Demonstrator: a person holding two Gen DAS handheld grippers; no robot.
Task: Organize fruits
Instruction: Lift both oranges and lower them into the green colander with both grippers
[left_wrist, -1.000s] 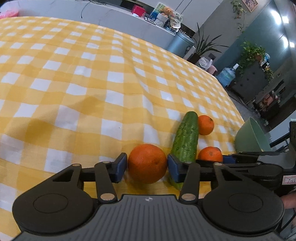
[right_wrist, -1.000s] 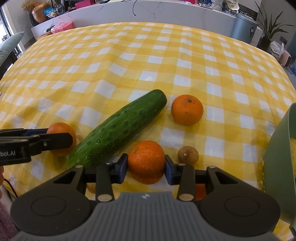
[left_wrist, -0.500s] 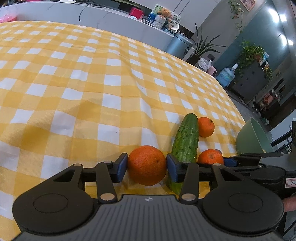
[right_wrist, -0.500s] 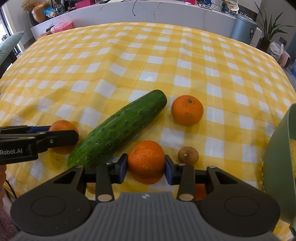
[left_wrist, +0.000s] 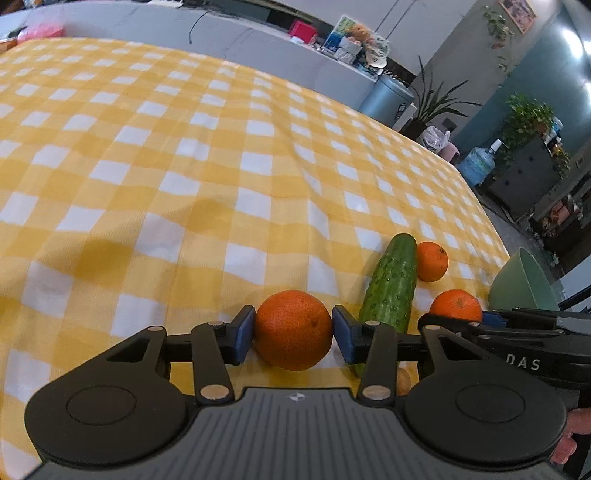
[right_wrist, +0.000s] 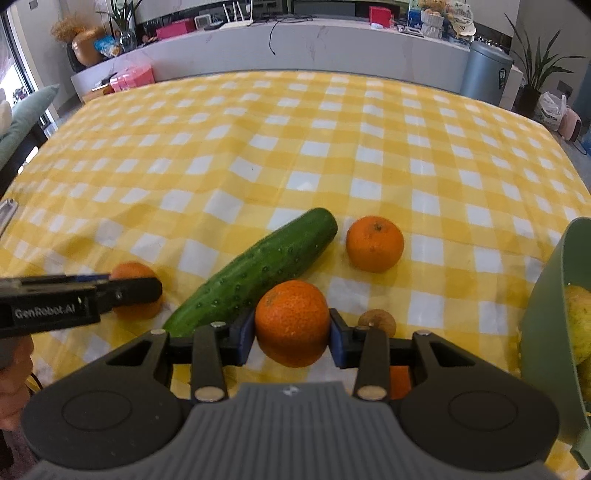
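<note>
The left gripper (left_wrist: 293, 330) has its blue-padded fingers (left_wrist: 243, 334) pinching an orange (left_wrist: 293, 329) from both sides, low over the yellow-and-white checked cloth (left_wrist: 184, 166) that covers the desk. In the right wrist view this same orange shows at the near left, partly hidden behind the left gripper's black body, close to the cloth.

The right gripper (right_wrist: 291, 334) likewise has its fingers (right_wrist: 337, 341) closed on a second orange (right_wrist: 291, 321), with a pad pressed against each side. This orange sits just beside the near end of a cucumber (right_wrist: 258, 269), which lies on the cloth at a slant, its far end pointing up and to the right. A third orange (right_wrist: 375, 243) rests free on the cloth just to the right of the cucumber's far end, apart from both grippers. A small brown round fruit (right_wrist: 378, 321) lies on the cloth just right of the right gripper's right finger. A bit of something orange shows under the right gripper's frame; what it is cannot be told.

At the right edge stands a pale green bowl (right_wrist: 546, 295), with yellowish fruit (right_wrist: 580, 321) inside it. In the left wrist view the bowl appears at the far right, beyond the right gripper.

Beyond the desk runs a grey counter (right_wrist: 332, 44) with boxes and small items on it, a grey bin (right_wrist: 485, 70) and potted plants (right_wrist: 535, 70).
</note>
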